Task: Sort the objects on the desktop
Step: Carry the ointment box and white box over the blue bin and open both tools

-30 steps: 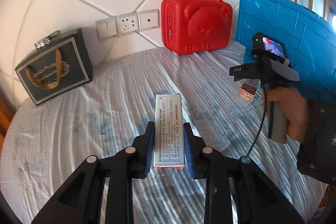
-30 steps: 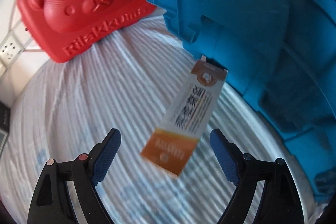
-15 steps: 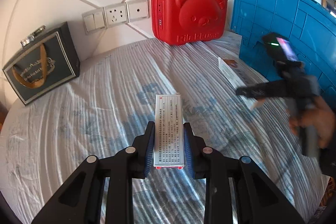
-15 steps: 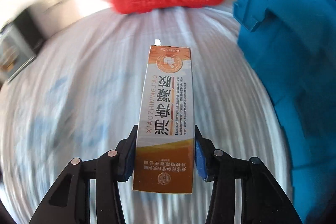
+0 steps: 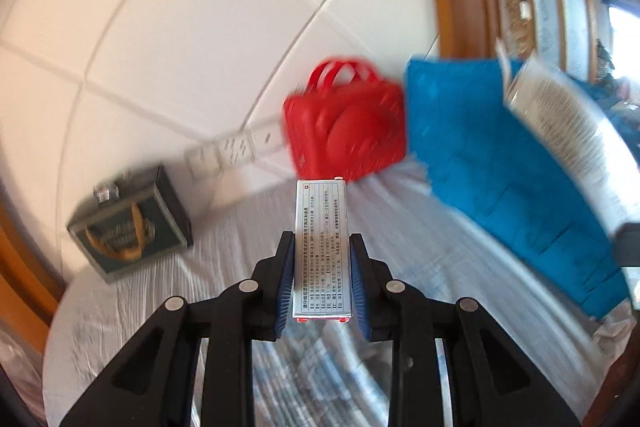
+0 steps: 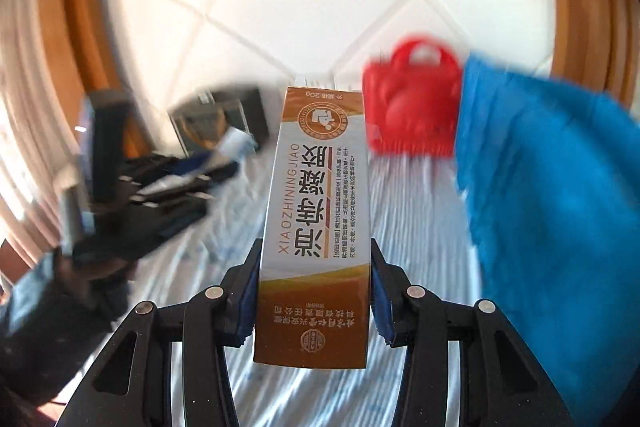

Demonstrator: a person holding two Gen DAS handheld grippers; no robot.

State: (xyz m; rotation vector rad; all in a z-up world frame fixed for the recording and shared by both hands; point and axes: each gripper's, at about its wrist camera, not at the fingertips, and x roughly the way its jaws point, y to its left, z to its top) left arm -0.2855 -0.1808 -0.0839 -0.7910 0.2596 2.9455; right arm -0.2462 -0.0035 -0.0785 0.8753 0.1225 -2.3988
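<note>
Boxes: silver box (image 5: 322, 247) and orange box (image 6: 316, 227) each clamped, lifted.

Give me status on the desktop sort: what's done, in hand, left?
Done: nothing looks sorted yet; no box sits in the blue crate. In hand: the left gripper clamps the silver box, and the right gripper clamps the orange-and-white box, both off the white cloth. Left: placing both boxes; the destination isn't shown.
</note>
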